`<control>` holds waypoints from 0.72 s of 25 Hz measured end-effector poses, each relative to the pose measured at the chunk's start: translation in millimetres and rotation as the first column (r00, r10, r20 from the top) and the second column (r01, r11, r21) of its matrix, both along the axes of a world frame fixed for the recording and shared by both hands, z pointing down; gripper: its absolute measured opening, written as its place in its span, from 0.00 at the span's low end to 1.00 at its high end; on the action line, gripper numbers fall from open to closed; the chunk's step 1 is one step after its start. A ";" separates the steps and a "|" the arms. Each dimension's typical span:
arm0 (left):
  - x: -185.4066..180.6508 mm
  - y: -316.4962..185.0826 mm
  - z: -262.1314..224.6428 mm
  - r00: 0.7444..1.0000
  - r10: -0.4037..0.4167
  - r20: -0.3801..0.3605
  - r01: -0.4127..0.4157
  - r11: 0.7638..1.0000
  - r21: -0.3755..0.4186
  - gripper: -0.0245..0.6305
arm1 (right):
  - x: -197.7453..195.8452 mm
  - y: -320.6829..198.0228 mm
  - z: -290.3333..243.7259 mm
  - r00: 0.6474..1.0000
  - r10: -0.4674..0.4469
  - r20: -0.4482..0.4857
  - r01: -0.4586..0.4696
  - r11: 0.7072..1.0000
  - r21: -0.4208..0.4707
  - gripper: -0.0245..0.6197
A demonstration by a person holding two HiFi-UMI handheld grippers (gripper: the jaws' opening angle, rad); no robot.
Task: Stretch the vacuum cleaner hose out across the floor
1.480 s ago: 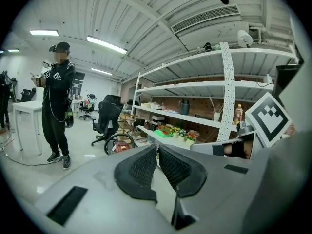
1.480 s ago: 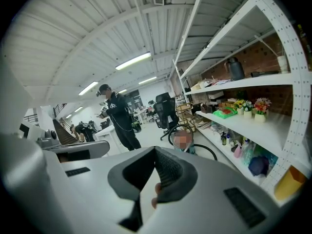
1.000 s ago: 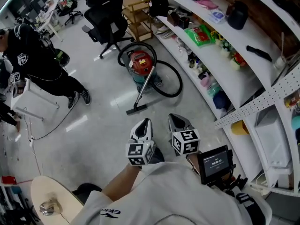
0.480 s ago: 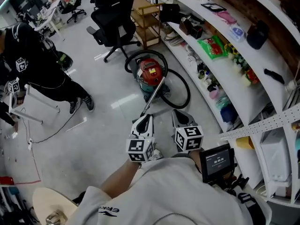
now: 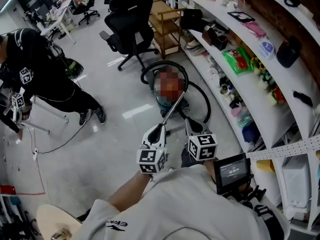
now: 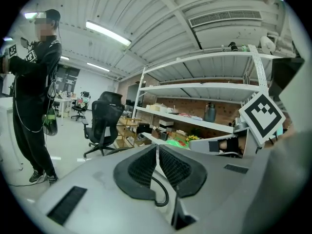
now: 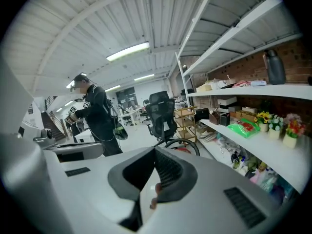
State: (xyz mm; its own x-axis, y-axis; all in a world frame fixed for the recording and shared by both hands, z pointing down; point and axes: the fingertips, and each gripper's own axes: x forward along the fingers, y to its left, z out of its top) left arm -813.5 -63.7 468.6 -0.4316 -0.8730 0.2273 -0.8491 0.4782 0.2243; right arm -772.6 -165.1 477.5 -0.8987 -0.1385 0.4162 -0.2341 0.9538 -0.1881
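Observation:
The vacuum cleaner (image 5: 170, 90) stands on the floor ahead of me, its body under a blurred patch. Its black hose (image 5: 201, 100) lies in loops around it, and one loop shows past the jaws in the right gripper view (image 7: 184, 144). The metal wand (image 5: 174, 108) slants down from the body toward my grippers; its lower end is hidden behind them. My left gripper (image 5: 158, 129) (image 6: 157, 148) and right gripper (image 5: 189, 124) (image 7: 155, 153) are held side by side just short of the vacuum. Both are shut with nothing between the jaws.
Long shelves (image 5: 235, 69) packed with goods run along the right. A black office chair (image 5: 131, 28) and a wooden cart (image 5: 166, 18) stand behind the vacuum. A person in black (image 5: 47, 79) stands at the left by a white stand (image 5: 37, 115), with a thin cable (image 5: 56, 140) on the floor.
Both grippers have travelled forward together toward the vacuum, which now sits closer in the head view. The wand's floor head, visible before, is now hidden behind the grippers.

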 end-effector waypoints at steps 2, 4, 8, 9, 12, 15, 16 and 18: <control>-16.4 -9.4 3.5 1.000 -0.010 -0.001 0.010 1.000 -0.008 0.04 | -16.8 -11.7 5.2 1.000 -0.004 -0.002 0.004 1.000 -0.009 0.03; -33.7 -21.5 7.2 1.000 -0.020 -0.002 0.020 1.000 -0.017 0.04 | -34.7 -26.0 10.6 1.000 -0.008 -0.005 0.008 1.000 -0.019 0.03; -69.9 -54.2 16.5 0.999 -0.038 -0.012 0.037 0.999 -0.033 0.04 | -74.1 -58.7 21.0 0.999 -0.028 -0.017 0.027 0.999 -0.035 0.03; -78.7 -63.4 19.4 0.999 -0.043 -0.019 0.042 0.998 -0.037 0.04 | -83.9 -67.5 24.2 0.999 -0.035 -0.022 0.034 0.999 -0.040 0.03; -106.0 -94.7 27.1 0.998 -0.055 -0.039 0.053 0.997 -0.047 0.04 | -113.4 -98.7 33.7 0.998 -0.049 -0.037 0.047 0.997 -0.054 0.03; -133.6 -127.2 31.7 0.996 -0.064 -0.055 0.060 0.996 -0.065 0.04 | -141.3 -132.4 40.0 0.997 -0.058 -0.057 0.054 0.996 -0.067 0.03; -141.9 -137.2 32.9 0.996 -0.066 -0.062 0.061 0.996 -0.072 0.04 | -149.9 -142.8 41.8 0.996 -0.059 -0.065 0.055 0.996 -0.072 0.03; -157.3 -156.2 36.0 0.995 -0.066 -0.071 0.059 0.994 -0.088 0.04 | -166.2 -162.2 45.5 0.995 -0.062 -0.078 0.056 0.995 -0.082 0.03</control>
State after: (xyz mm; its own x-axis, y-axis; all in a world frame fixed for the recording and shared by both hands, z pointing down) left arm -970.8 -219.9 504.6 -0.4640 -0.8206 0.3337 -0.7996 0.5501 0.2409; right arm -938.8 -327.3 523.1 -0.8673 -0.0500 0.4953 -0.1955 0.9492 -0.2466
